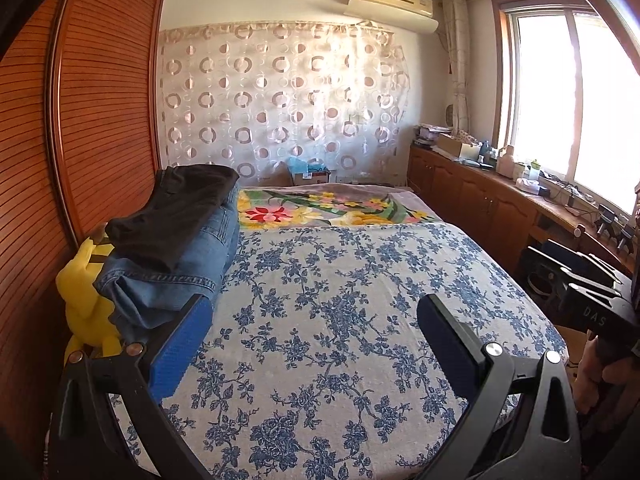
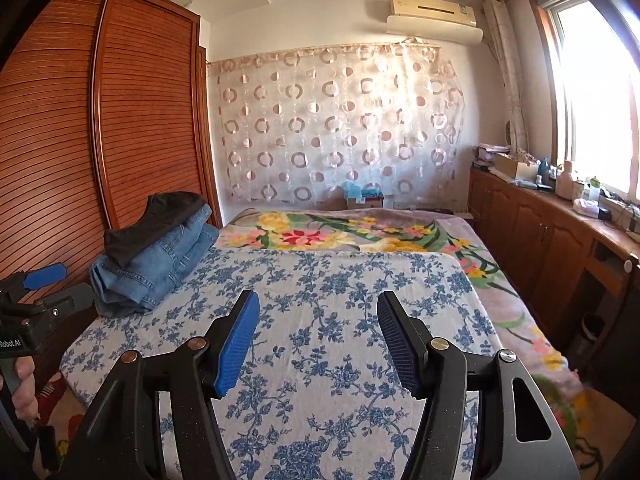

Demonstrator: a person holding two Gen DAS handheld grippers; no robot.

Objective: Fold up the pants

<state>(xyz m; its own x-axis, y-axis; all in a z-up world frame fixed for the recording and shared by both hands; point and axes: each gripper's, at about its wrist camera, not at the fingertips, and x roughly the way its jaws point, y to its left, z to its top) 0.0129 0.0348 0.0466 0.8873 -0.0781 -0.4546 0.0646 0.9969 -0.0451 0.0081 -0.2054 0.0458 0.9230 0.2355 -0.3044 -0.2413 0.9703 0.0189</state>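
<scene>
Both the left gripper (image 1: 316, 344) and right gripper (image 2: 318, 344) hover agape, empty, over the bed (image 2: 344, 280). Folded pants (image 2: 154, 256) sit stacked at its left edge beside the wardrobe (image 2: 120, 120), nothing between.

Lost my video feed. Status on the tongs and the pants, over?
Left tongs and right tongs open, empty, over the bed. Black pants on jeans, stacked at bed's left edge. Nothing in the way.
</scene>
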